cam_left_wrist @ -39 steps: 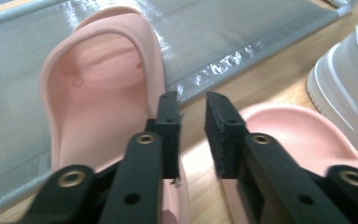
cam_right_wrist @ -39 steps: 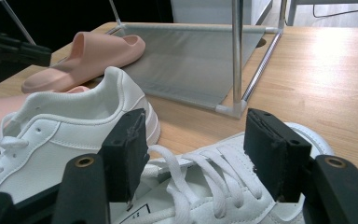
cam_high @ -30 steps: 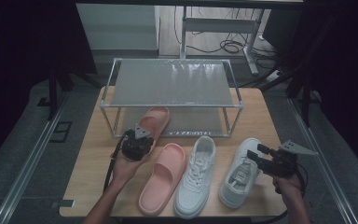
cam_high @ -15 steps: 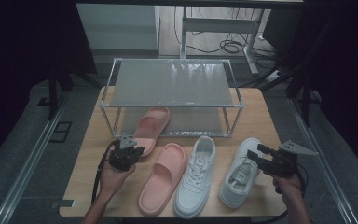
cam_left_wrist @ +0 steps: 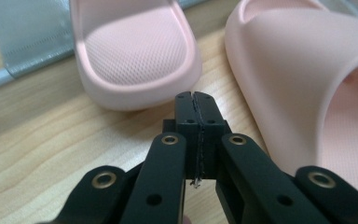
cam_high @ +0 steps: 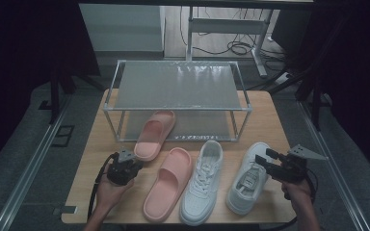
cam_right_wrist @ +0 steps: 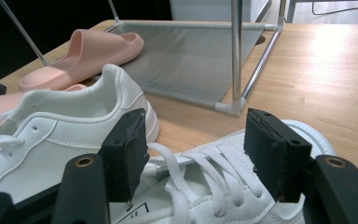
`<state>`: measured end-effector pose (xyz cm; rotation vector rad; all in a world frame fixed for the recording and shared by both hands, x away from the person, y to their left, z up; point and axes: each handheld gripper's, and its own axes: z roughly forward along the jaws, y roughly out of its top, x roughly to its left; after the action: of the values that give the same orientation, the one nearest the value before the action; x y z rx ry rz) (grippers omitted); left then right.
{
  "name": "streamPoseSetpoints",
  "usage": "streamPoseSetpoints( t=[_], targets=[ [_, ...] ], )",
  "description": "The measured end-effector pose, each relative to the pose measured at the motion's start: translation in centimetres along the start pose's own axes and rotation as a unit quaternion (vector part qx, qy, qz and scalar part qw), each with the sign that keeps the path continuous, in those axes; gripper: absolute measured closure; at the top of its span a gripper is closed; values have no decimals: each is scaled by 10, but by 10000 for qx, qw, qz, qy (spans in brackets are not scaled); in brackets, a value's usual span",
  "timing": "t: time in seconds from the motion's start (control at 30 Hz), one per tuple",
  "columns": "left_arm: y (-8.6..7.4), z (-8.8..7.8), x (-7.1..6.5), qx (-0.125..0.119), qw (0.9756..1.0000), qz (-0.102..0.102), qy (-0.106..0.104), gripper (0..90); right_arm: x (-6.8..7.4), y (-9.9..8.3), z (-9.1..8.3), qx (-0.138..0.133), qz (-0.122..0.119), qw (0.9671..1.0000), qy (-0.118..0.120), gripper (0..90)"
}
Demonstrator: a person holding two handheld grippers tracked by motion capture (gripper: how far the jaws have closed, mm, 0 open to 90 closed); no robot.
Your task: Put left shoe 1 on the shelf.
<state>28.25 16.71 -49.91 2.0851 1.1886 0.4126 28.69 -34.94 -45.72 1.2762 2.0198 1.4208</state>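
Slippers and sneakers share the wooden table [cam_high: 265, 110]. Biggest is the shoe rack [cam_high: 176, 85] at 12 o'clock, one pink slipper [cam_high: 155, 134] half under its lower shelf. At 6 o'clock lie the second pink slipper [cam_high: 167, 184] and two white sneakers [cam_high: 202, 183]. Left gripper [cam_high: 125, 161], at 8 o'clock, is clenched on nothing, just beside the slipper heel. Right gripper [cam_high: 265, 161], at 4 o'clock, hangs released over the right sneaker [cam_high: 247, 179].
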Motion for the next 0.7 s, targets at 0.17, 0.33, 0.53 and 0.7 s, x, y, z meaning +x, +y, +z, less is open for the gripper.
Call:
streamPoseSetpoints(
  t=[0.17,0.33,0.53,0.7],
  targets=[
    [1,6,-2,104,9999,66,-11,899,1,0,0,2,-7,10000,8,398],
    [4,11,-3,131,9999,73,-20,899,0,0,0,2,-3,10000,10,398],
    [7,16,-2,167,9998,114,17,899,0,0,0,6,-1,10000,7,399],
    [9,20,1,177,9998,59,21,899,0,0,0,6,-2,10000,6,399]
  ],
)
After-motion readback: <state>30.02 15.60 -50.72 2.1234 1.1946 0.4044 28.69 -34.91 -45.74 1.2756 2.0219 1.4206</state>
